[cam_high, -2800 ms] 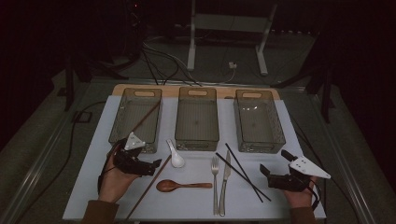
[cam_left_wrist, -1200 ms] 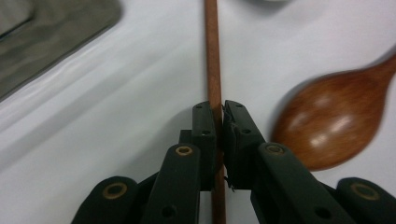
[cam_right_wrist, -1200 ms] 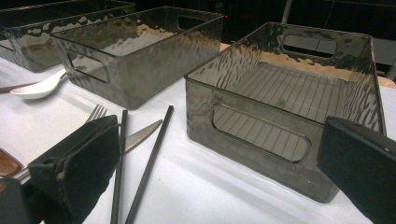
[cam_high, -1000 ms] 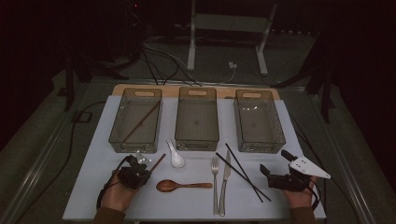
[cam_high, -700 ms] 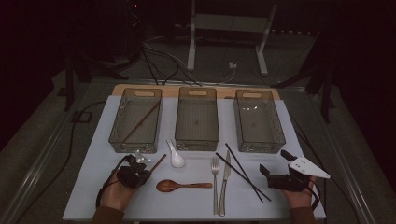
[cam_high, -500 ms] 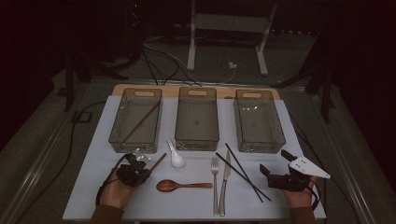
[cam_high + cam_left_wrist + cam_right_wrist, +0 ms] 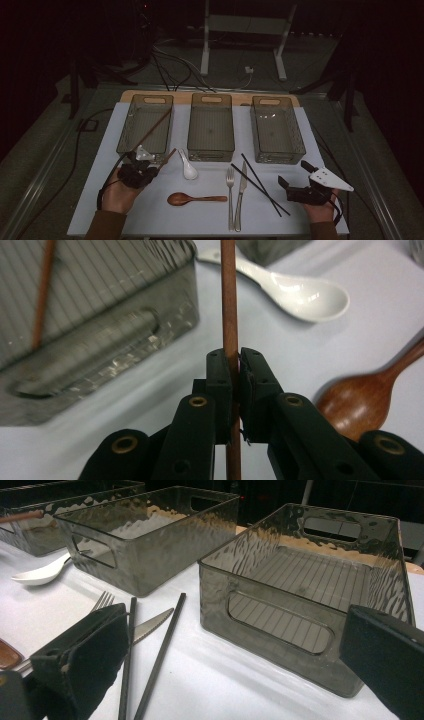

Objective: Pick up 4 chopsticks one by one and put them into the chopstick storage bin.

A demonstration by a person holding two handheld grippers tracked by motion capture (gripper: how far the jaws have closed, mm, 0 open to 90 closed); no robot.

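The right gripper (image 7: 295,181) rests where it was at the near right, jaws wide apart with nothing between them, close to the black chopsticks (image 7: 260,183). At the near left, the left gripper (image 7: 147,167) has closed on the brown chopstick (image 7: 229,310) and lifted since a second ago. The stick's far end points toward the left bin (image 7: 131,131), where another brown stick (image 7: 152,128) lies.

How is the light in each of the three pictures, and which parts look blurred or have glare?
High view: dim, dark surroundings, the white table is the brightest area. Left gripper view: the left tool and its brown chopstick are sharp, the white spoon shows soft glare, the wooden spoon is blurred. Right gripper view: the right bin has rippled reflections; the right tool's near fingers are out of focus.
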